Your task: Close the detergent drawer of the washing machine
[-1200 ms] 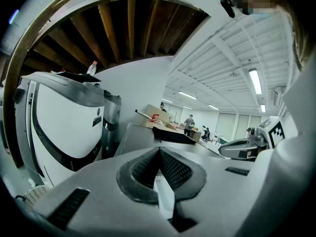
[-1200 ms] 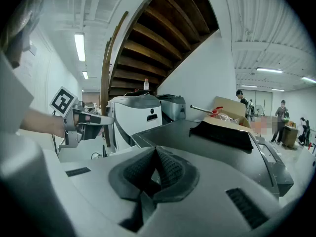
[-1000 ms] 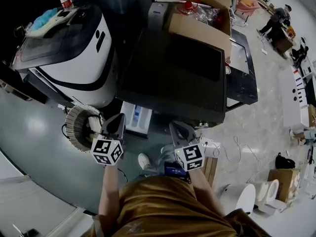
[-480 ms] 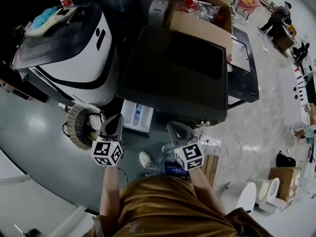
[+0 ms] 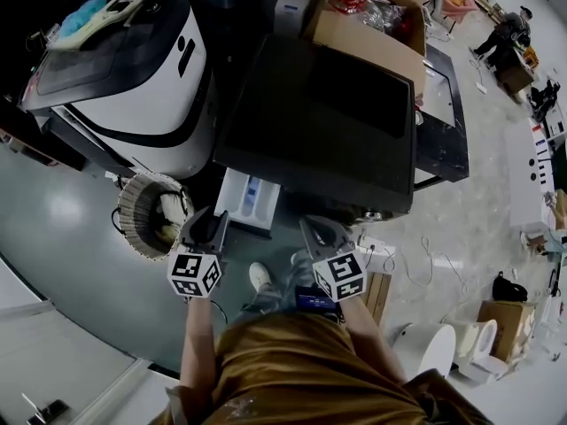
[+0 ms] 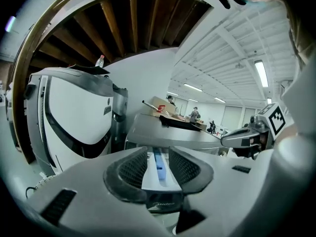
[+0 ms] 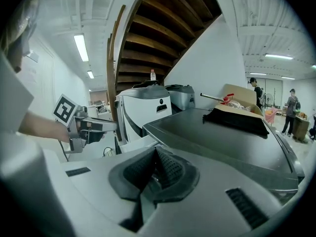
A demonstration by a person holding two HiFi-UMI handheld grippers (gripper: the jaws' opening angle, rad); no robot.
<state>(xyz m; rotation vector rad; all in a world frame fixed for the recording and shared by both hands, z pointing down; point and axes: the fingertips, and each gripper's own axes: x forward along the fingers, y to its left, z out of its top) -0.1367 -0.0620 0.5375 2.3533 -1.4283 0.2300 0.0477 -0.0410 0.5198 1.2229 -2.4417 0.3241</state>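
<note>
The washing machine [image 5: 328,122] has a dark flat top, and its white detergent drawer [image 5: 249,200] stands pulled out of the front at the left. My left gripper [image 5: 206,222] hangs just in front of that drawer, its jaws opening. In the left gripper view the drawer [image 6: 159,174], with a blue insert, shows in the gap of the left gripper [image 6: 159,153], and the pads do not press on it. My right gripper [image 5: 319,230] is to the right, below the machine's front edge. In its own view the right gripper [image 7: 155,155] is shut with nothing in it.
A white and black rounded machine [image 5: 133,87] stands left of the washer. A ribbed round coil [image 5: 149,216] lies on the floor by my left gripper. A cardboard box [image 5: 372,25] sits behind the washer. My shoe [image 5: 259,277] and cables [image 5: 416,264] are on the floor.
The left gripper's jaws have parted from shut. Both grippers have sunk a little in front of the washer, and the drawer is still pulled out.
</note>
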